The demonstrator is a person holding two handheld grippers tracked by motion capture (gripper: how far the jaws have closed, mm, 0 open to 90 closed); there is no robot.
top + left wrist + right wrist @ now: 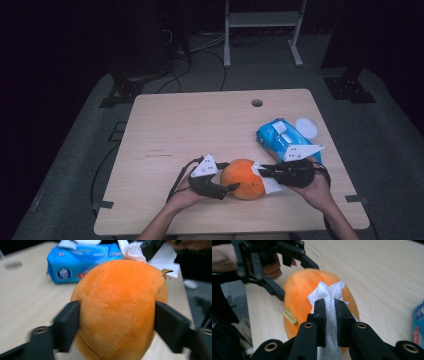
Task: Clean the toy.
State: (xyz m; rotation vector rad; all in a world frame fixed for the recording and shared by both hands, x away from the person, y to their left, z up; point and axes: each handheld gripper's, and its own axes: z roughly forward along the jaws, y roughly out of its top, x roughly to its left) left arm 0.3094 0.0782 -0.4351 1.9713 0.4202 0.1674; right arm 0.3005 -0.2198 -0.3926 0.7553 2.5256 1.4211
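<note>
Left gripper (231,188) jaws are squeezed onto the round orange plush ball (243,179) at the near edge of the light wooden table (190,125), right gripper (261,171) pinching a crumpled white tissue (329,293) against it.

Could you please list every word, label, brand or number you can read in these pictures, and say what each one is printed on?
No text can be read for certain.
Blue wet-wipe pack: a round white-and-blue logo and red print on its front in the left gripper view, too blurred to read.
Table: a faint line of small dark marks on the wood in the high view, too small to read.
Orange plush toy: a small yellow tag, with no legible print.
</note>
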